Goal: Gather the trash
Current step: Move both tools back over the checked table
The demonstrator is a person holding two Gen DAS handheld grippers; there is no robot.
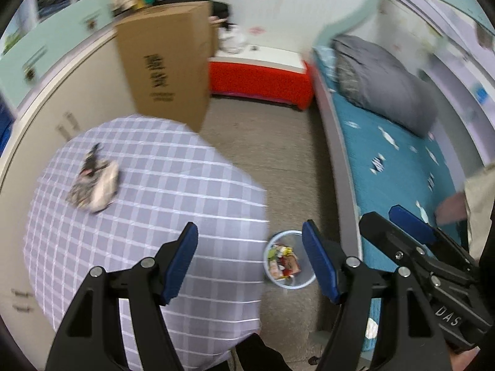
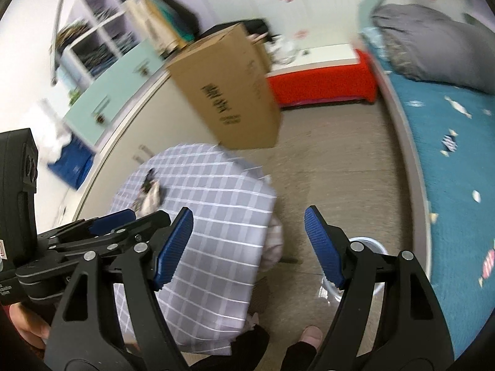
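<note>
A crumpled wrapper [image 1: 94, 185] lies on the far left part of the table with the lilac checked cloth [image 1: 173, 216]; it also shows in the right wrist view [image 2: 150, 196]. A pale blue waste bin [image 1: 289, 259] with several wrappers inside stands on the floor to the right of the table; its rim shows in the right wrist view [image 2: 369, 245]. My left gripper [image 1: 250, 259] is open and empty over the table's near right edge. My right gripper [image 2: 249, 244] is open and empty above the table edge and floor. The right gripper [image 1: 399, 219] also shows in the left wrist view.
A tall cardboard box [image 1: 167, 71] stands behind the table. A red low bench [image 1: 260, 80] is at the back. A bed with a teal sheet [image 1: 393, 167] and grey pillow [image 1: 380, 80] runs along the right. White cabinets [image 1: 62, 105] line the left wall.
</note>
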